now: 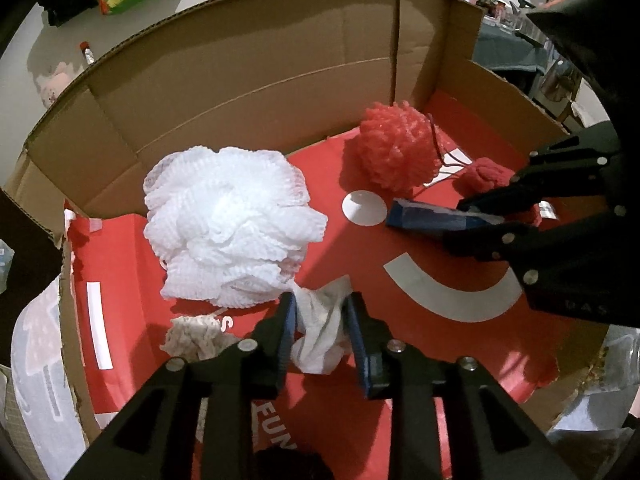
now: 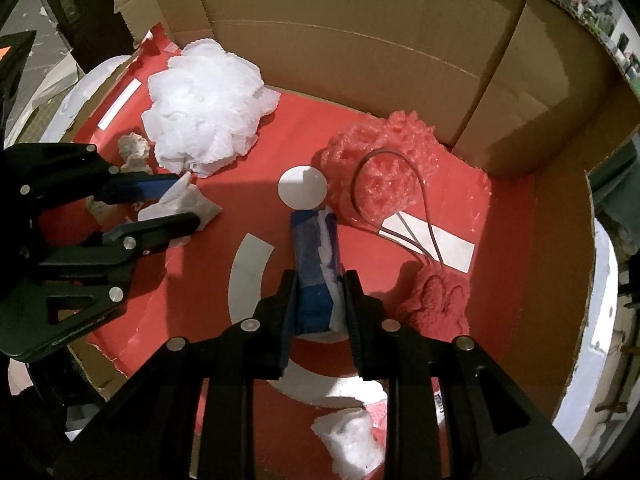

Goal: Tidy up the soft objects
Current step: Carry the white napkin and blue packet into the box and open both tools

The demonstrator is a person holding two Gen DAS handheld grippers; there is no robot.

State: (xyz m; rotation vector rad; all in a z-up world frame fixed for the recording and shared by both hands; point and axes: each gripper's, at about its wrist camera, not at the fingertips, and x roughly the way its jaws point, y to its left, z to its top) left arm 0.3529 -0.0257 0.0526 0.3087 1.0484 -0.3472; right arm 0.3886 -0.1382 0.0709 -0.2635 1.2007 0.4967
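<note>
Red box floor [image 1: 460, 344], cardboard walls [image 1: 248, 64]

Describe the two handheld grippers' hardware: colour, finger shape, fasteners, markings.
Both the left gripper and the right gripper are matte black linkage frames with triangular cut-outs and round silver pivot pins. Their straight, flat fingers carry blue pads. Faint letters mark the right one's body in the left wrist view. No cables or sleeves visible.

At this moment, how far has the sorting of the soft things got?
Already in the box: white pouf, red pouf, red cloth. In hand: the left hand-held gripper straddles a white cloth; the right hand-held gripper clamps a blue roll. Left: releasing both.
</note>
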